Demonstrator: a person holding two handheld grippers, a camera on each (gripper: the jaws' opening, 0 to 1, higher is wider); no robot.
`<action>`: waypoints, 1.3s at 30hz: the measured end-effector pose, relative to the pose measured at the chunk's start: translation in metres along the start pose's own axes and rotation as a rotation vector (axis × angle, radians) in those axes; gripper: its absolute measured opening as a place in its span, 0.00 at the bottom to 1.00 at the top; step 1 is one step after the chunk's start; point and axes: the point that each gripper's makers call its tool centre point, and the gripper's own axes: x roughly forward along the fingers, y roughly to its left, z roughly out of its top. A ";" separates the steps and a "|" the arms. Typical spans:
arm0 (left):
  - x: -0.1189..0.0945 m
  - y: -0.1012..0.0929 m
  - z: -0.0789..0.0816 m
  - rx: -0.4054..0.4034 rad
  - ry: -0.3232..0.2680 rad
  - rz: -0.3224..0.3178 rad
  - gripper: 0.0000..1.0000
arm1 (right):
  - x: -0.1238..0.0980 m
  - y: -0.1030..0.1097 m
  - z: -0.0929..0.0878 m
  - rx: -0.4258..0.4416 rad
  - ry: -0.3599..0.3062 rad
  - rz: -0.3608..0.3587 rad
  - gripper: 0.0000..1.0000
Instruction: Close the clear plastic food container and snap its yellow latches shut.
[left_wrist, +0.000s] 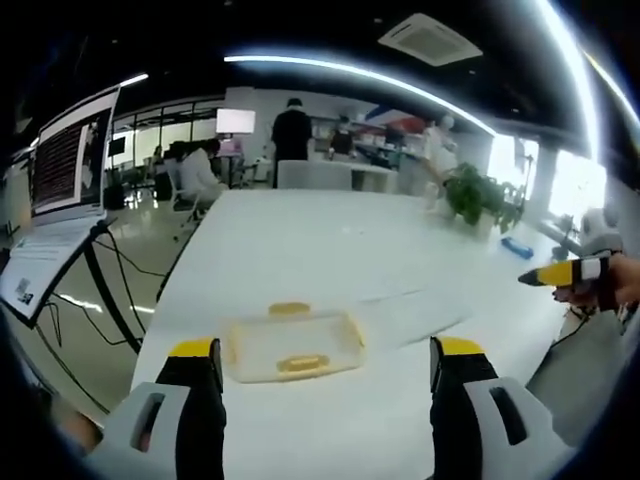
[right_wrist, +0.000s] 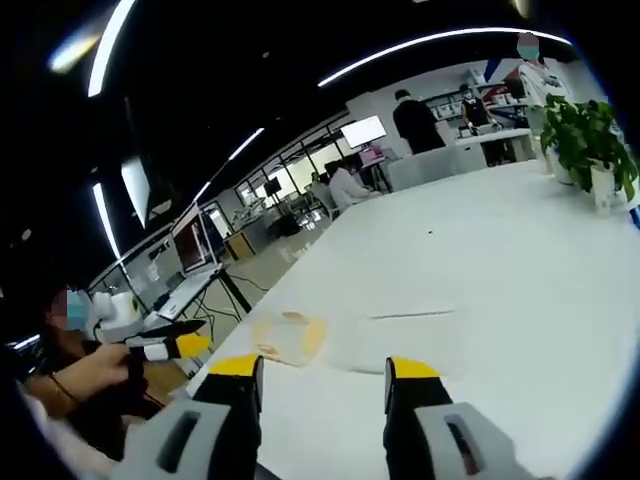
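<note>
A clear plastic food container (left_wrist: 290, 345) lies on the white table (left_wrist: 330, 250) with one yellow latch on its far side (left_wrist: 288, 308) and one on its near side (left_wrist: 302, 364). My left gripper (left_wrist: 326, 350) is open and held just short of it, a jaw on either side. To the container's right lies a faint clear flat piece (left_wrist: 420, 310); I cannot tell what it is. My right gripper (right_wrist: 323, 368) is open, well back from the container (right_wrist: 288, 340). A hand holds that gripper (left_wrist: 545, 274) at the right of the left gripper view.
A laptop on a stand (left_wrist: 65, 160) is off the table's left edge, with cables below it. A potted plant (left_wrist: 475, 195) and a small blue thing (left_wrist: 517, 247) sit at the far right. People and desks fill the room behind.
</note>
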 end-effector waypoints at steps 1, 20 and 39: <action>0.001 0.002 0.001 0.003 -0.004 -0.005 0.84 | 0.005 0.005 0.001 -0.007 0.001 0.012 0.47; 0.029 0.060 -0.005 0.065 0.047 0.073 0.77 | 0.092 0.061 0.024 -0.026 -0.034 0.100 0.46; 0.077 0.103 -0.030 0.030 0.078 0.068 0.51 | 0.172 0.052 -0.027 -0.118 0.116 -0.077 0.40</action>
